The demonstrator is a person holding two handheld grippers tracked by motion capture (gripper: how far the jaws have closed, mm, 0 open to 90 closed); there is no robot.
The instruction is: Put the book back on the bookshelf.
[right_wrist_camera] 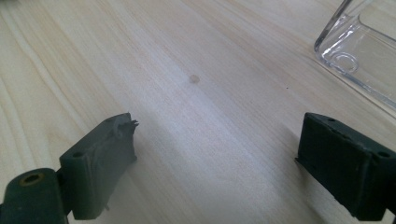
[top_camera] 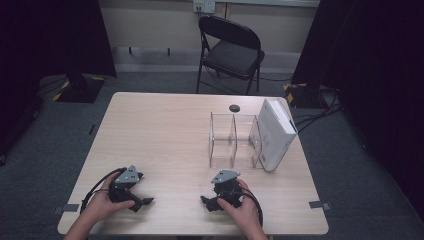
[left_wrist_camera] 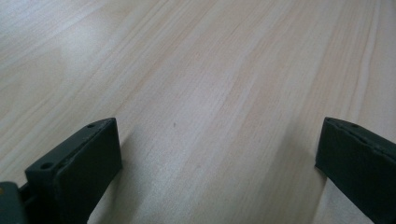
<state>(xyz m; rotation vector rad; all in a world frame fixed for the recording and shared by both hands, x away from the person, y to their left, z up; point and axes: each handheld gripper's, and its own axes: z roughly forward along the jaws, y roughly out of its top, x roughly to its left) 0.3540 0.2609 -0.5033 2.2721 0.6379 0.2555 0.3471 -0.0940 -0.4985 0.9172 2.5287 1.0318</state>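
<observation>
Ahead and to the right of the right gripper (top_camera: 214,196) stands the clear rack (top_camera: 234,139), with a white book (top_camera: 275,134) leaning upright in its far-right slot. Rack's long axis runs left-right across the table (top_camera: 165,130); book's spine stands up, broad faces turned left and right. Right gripper is the nearer one by far, its jaws spread wide and empty over bare wood. From the right gripper view, the rack corner (right_wrist_camera: 359,51) sits up and to the right of the jaws, near but not touching. Left gripper (top_camera: 134,194) rests well apart from the rack, on the far side of the right one, jaws also spread with nothing between, wood grain ahead (left_wrist_camera: 210,93). Judgement: any reach for the book falls to the right hand, going forward and right past the two empty slots.
</observation>
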